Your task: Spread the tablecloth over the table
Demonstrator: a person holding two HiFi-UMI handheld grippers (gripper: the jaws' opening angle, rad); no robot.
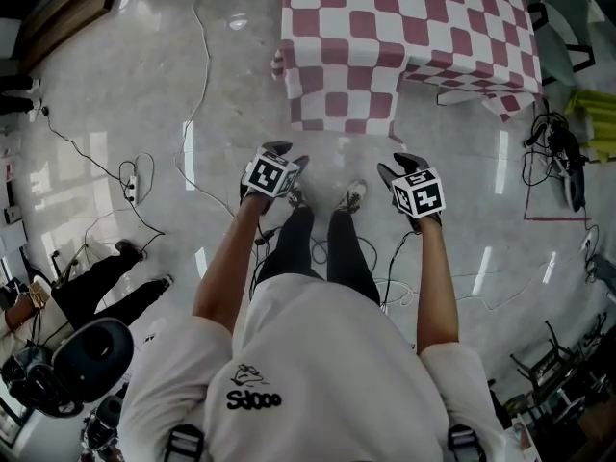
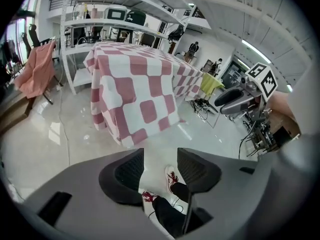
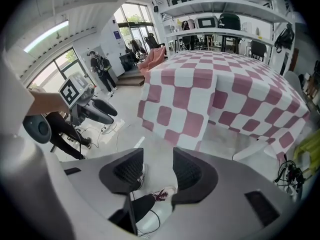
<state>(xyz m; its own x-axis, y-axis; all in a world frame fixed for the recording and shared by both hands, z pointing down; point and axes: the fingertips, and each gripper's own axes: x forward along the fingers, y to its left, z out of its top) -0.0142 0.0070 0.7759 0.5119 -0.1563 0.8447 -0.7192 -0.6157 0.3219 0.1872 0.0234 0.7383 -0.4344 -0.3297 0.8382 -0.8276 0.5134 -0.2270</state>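
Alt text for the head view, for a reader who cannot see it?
A person stands on a glossy floor, left tongs and right tongs both open and empty, facing a red-and-white checked tablecloth that hangs draped ahead.

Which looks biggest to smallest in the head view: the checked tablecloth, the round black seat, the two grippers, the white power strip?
1. tablecloth, by far the largest.
2. round black seat.
3. left gripper and right gripper: they look alike, so I won't rank them.
4. white power strip, the smallest.
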